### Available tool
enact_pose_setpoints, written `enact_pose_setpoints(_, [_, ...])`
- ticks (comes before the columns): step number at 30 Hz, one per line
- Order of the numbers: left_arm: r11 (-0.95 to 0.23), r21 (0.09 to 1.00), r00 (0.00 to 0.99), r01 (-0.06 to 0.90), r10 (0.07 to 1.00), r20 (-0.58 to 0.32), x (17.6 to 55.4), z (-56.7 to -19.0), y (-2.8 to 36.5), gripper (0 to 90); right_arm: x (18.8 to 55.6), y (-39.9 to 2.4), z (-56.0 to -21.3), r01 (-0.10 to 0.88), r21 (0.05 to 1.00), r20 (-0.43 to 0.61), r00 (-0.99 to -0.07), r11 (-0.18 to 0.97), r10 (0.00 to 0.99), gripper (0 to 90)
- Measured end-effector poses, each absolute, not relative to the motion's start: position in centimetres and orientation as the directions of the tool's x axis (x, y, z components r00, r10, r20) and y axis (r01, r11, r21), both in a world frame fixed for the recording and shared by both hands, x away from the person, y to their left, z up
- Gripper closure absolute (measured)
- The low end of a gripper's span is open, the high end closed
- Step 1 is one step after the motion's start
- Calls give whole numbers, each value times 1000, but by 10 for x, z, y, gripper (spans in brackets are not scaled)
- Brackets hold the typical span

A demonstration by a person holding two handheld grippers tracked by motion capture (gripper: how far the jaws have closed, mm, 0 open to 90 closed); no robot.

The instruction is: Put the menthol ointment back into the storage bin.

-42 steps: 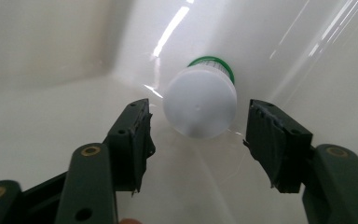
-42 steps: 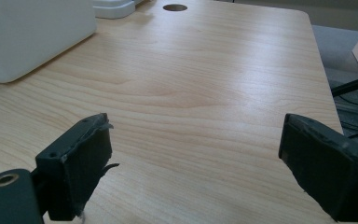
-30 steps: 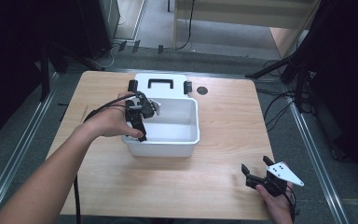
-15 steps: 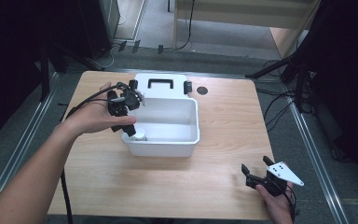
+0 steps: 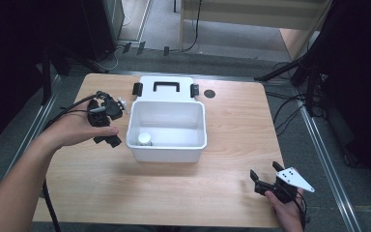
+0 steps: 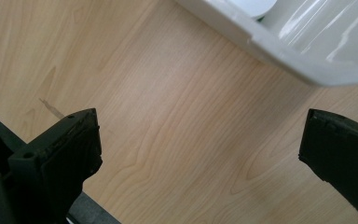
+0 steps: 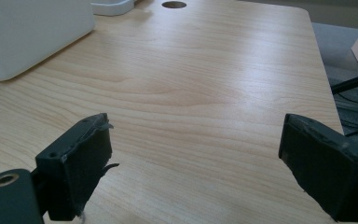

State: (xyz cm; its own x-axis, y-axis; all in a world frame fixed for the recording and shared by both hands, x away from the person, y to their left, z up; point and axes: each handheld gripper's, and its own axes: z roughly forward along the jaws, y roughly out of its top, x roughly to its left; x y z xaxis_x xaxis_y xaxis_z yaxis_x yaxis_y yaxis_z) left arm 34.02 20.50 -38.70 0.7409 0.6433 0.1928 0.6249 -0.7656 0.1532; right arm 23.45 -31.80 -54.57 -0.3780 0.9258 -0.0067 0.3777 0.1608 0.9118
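Left hand-held gripper [image 5: 110,124] hangs over the worktop [image 5: 222,125] just beside the left wall of the white bin [image 5: 166,152], toward the worktop's left edge. Its jaws stand wide apart with nothing between them, and they have just been opening; in the left gripper view only bare wood lies between the two black jaws, with the bin's rim [image 6: 284,51] crossing the upper right corner. The left hand [image 5: 75,128] wraps the gripper's body, and its cable trails back along the forearm toward the near edge.

The bin sits in the middle of the worktop, nearer the far edge than the near one. A small white jar [image 5: 145,139] stands upright inside it, in the near left corner of the bin's floor, close to the wall; its top shows at the upper edge of the left gripper view [image 6: 256,5]. The bin's lid [image 5: 164,87], white with a black handle and black clips, lies flat just behind the bin against the far edge.

The right hand-held gripper [image 5: 266,178] rests near the worktop's near right corner, well apart from the bin, jaws spread wide and empty over bare wood. A round hole [image 5: 209,94] sits in the worktop to the right of the lid.
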Motion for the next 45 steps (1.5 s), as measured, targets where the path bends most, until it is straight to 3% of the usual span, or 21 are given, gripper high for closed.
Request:
enact_pose_setpoints(22, [-659, 299, 648, 690, 747, 149, 300, -447, 257, 0, 235, -318, -546, 381, 911, -6, -373, 159, 928, 96])
enact_pose_setpoints(45, [-442, 586, 490, 679, 867, 87, 244, -514, 305, 0, 235, -317, -546, 383, 909, -9, -369, 161, 929, 97])
